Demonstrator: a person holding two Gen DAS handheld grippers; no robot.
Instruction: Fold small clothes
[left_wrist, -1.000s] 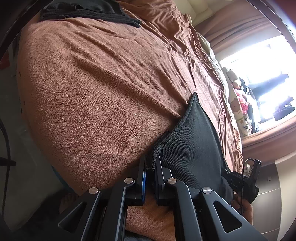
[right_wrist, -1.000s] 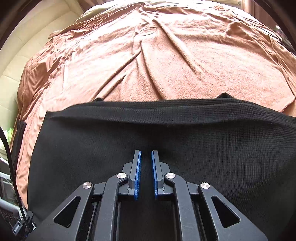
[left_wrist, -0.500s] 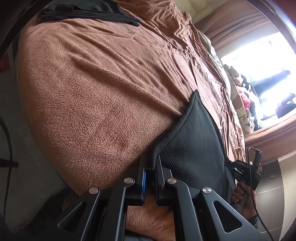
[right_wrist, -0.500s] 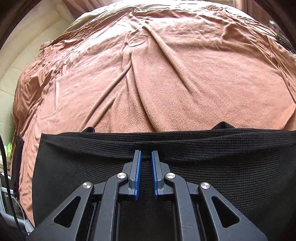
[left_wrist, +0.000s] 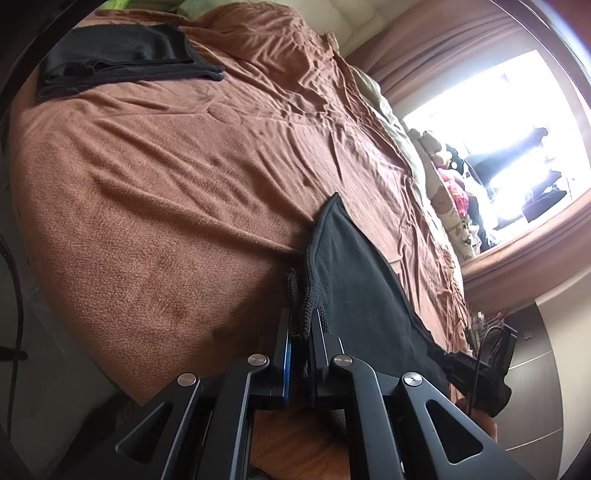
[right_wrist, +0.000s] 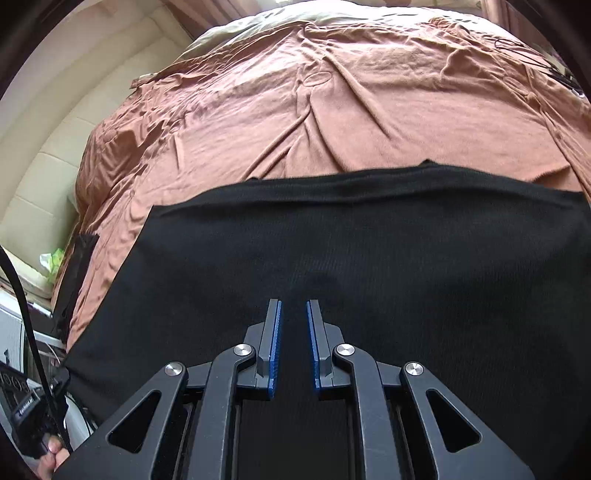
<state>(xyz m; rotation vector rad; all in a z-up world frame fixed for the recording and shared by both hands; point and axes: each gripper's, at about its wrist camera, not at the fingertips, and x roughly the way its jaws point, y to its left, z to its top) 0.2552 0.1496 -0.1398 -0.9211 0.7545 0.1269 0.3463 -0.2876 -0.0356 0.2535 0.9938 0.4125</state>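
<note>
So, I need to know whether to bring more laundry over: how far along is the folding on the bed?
One dark folded garment already lies at the far side of the brown blanket. In hand: a black knit garment, its edge pinched in the left gripper; the right gripper is opening over the cloth, nothing visibly between its pads. Left: that piece lies spread out, with no finished fold visible.

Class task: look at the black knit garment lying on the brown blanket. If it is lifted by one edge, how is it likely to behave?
The black knit garment probably droops: its edge bunches limply where the left gripper pinches it. It looks light, a thin layer following the brown blanket. Its coarse knit likely grips the pads rather than slipping.
</note>
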